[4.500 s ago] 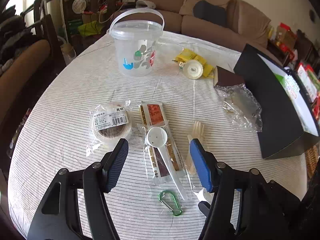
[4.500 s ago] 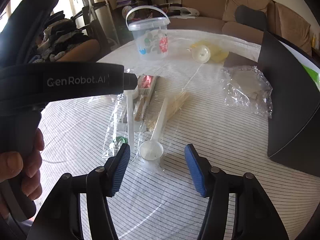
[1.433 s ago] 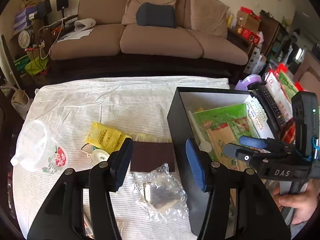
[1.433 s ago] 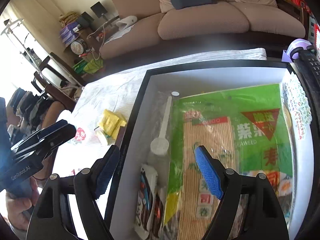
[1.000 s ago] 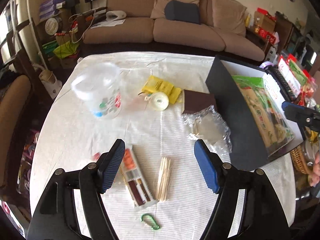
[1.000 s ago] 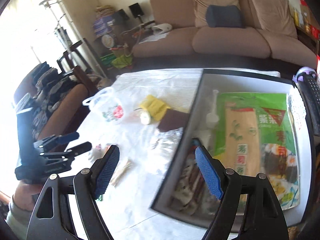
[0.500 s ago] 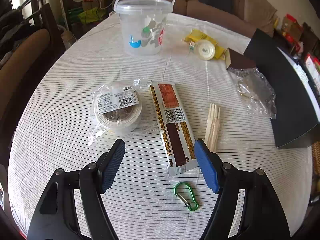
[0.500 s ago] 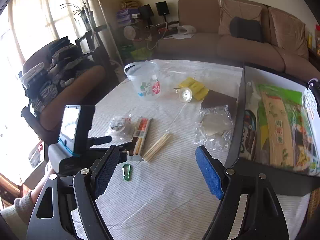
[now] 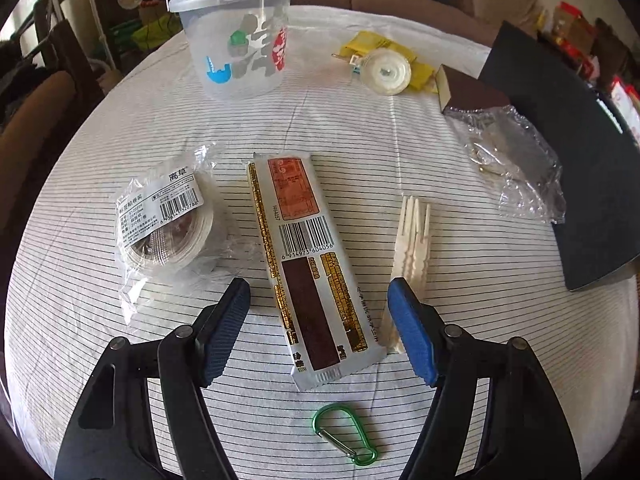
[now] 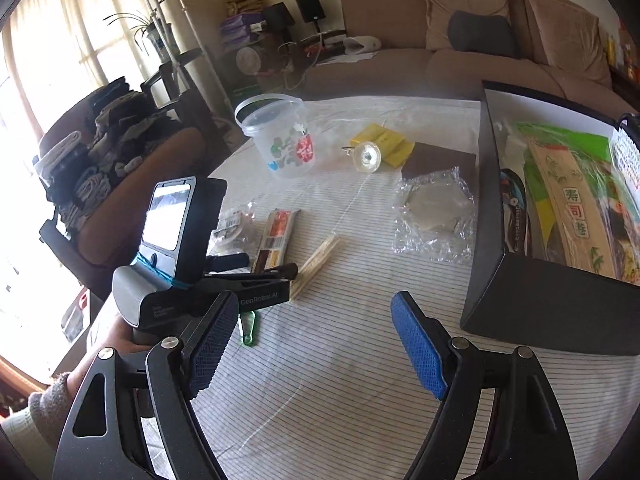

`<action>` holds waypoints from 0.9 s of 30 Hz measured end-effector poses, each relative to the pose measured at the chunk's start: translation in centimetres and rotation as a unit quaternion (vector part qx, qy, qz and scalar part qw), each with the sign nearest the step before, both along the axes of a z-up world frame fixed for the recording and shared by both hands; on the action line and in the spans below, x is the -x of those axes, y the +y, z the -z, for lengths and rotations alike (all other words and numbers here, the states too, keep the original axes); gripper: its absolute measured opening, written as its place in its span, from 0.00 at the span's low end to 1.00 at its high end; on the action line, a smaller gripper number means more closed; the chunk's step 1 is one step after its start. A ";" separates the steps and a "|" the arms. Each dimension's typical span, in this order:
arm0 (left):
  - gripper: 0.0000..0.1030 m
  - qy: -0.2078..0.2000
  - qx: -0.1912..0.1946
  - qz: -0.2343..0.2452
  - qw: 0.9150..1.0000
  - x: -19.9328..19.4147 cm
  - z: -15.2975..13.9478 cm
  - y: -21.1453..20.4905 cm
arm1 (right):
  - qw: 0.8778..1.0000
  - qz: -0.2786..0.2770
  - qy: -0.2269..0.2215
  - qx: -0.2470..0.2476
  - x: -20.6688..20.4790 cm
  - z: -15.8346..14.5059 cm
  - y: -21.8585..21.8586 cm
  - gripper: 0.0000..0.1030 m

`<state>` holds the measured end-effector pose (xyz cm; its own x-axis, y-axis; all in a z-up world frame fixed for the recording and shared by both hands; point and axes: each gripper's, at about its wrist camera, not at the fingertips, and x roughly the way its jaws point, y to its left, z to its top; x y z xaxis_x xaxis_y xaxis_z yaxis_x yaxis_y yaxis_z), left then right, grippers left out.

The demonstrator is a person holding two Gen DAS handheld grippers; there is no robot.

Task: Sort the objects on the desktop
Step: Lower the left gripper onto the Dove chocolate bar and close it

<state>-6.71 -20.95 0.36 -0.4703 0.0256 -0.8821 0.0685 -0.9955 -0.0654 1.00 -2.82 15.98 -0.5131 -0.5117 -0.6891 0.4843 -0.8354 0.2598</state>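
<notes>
Living room; round table (image 9: 460, 380) under a striped white cloth, brown sofa (image 10: 460, 52) behind it. Landmark: the long snack packet (image 9: 308, 264) lying flat at table centre.

Left gripper (image 9: 318, 304) is hovering over the packet's near half, jaws standing wide and gripping nothing, one pad on either side of the packet. Nearest of all, a green carabiner (image 9: 344, 434) is lying just below the packet's near end. Touching the packet's right edge, a bundle of pale wooden sticks (image 9: 410, 256). Left of the packet, a bagged tape roll (image 9: 164, 220). Right and farther off, crumpled clear plastic (image 9: 516, 164), with the black box (image 9: 580, 168) beyond it. Farther back, a brown block (image 9: 468, 90), a white disc (image 9: 386, 70) on a yellow packet (image 9: 384, 46), and a clear lidded bucket (image 9: 240, 40).

Right gripper (image 10: 310, 344) is hanging over bare cloth near the box, jaws wide, empty. The box is holding green sushi-mat packaging (image 10: 572, 184).
</notes>
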 end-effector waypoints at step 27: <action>0.38 -0.064 -0.371 0.012 0.926 -6.9 0.9 1.9 | 0.985 0.015 -0.104 0.135 0.7 2.6 2.6 0.79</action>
